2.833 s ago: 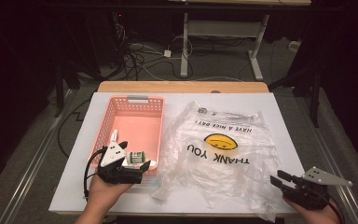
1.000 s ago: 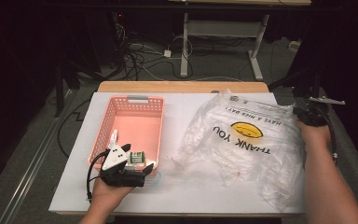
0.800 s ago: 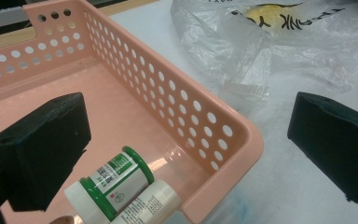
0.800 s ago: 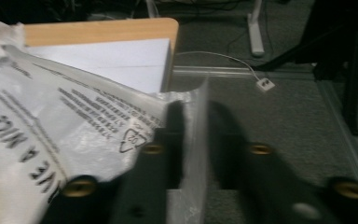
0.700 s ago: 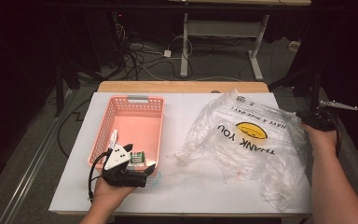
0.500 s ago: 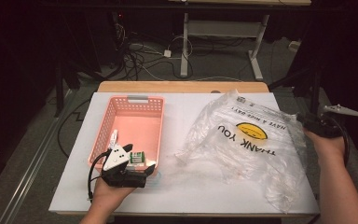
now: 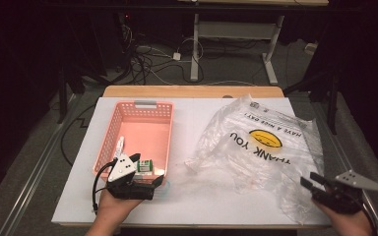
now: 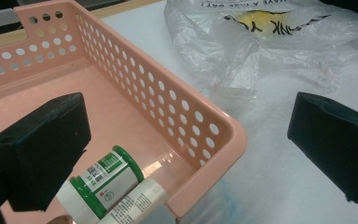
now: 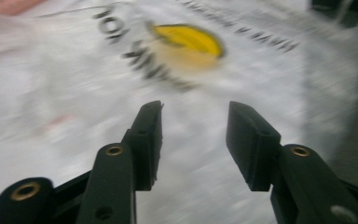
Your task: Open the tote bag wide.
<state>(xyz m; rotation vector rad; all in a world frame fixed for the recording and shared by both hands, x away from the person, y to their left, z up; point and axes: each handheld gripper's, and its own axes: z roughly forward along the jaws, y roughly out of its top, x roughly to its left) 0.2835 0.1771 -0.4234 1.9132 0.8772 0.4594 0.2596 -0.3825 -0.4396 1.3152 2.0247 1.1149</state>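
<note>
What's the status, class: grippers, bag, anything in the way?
Left gripper open at basket corner. Right gripper open, jaws just opened, nothing between them. Bag flat on table, free. Nothing in the way.

room dark | floor (image 7: 39,147) grey | cables (image 7: 147,59) | desk frame (image 7: 236,34)

A bare strip of the surface (image 7: 192,123) runs open between the pink basket (image 7: 142,105) and the crumpled plastic bag (image 7: 266,147), wide enough to pass through. The bag spreads over most of the right half. Inside the basket, a green-capped bottle (image 8: 105,179) and a white tube (image 8: 137,200) crowd the near corner; the far part lies free.
</note>
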